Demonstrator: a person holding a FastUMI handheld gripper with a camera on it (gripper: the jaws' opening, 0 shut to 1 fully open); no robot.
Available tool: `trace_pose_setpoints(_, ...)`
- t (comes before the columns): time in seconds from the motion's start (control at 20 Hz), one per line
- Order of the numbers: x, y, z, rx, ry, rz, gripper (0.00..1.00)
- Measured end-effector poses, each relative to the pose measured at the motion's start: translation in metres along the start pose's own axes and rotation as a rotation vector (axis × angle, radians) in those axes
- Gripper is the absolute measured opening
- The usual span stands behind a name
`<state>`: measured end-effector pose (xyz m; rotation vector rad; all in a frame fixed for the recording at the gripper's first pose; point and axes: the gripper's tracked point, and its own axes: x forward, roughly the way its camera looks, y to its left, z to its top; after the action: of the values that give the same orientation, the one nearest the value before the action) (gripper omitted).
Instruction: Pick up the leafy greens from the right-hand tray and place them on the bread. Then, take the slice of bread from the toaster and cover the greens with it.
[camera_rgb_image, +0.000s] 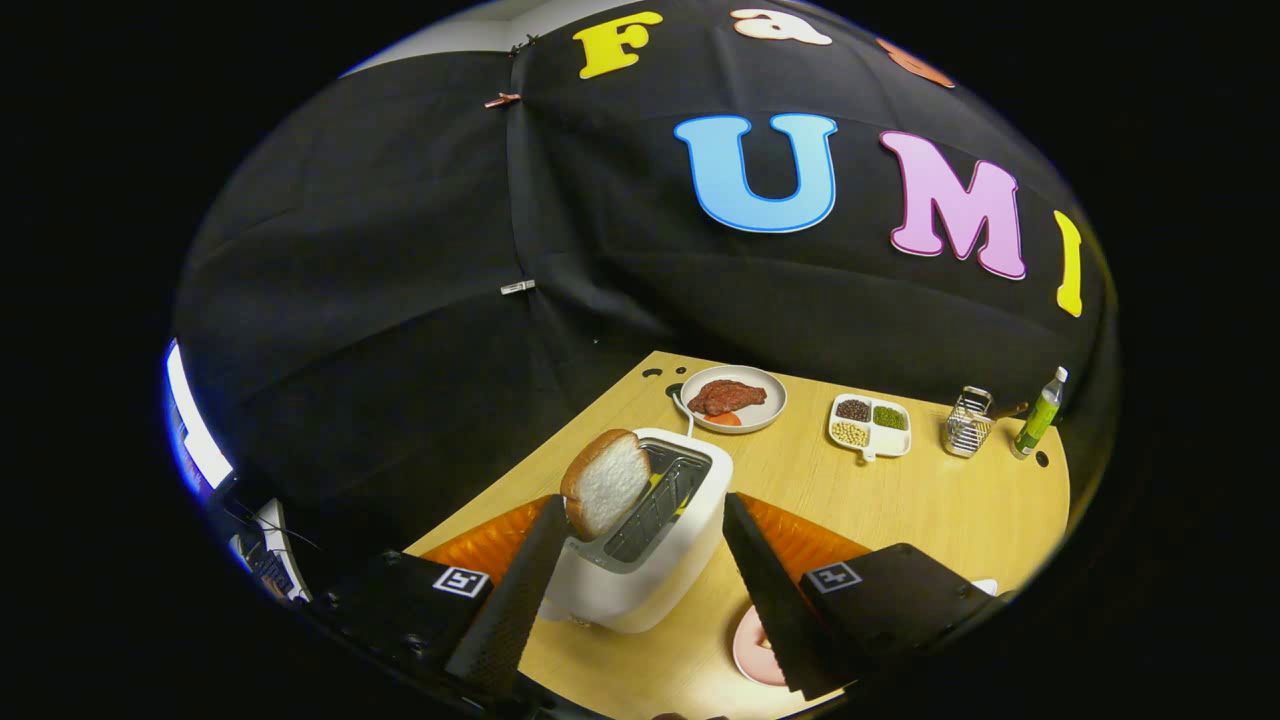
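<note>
The gripper (640, 520), fingers spread wide, straddles the white box-shaped toaster (650, 540); it should centre on the tan-crusted white bread slice (606, 482) before closing.

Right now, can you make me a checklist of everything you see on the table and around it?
Surface: wooden table, with small round holes near its far edge.
Job's things: bread slice tilted, sticking up from the white toaster, beside the left finger tip; pink plate partly hidden behind the right finger.
Clutter: plate of meat, divided tray of beans, wire holder, green bottle.
Gripper: gripper open, fingers either side of the toaster; whether the left one touches the bread is unclear.
Cables: thin white cord behind the toaster.
Surroundings: black cloth wall.
</note>
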<state>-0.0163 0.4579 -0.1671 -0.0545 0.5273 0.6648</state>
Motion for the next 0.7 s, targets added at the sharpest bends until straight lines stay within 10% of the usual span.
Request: trace_pose_setpoints(0.7, 0.098, 0.027, -0.026, 0.017, 0.081, -0.054, 1.00)
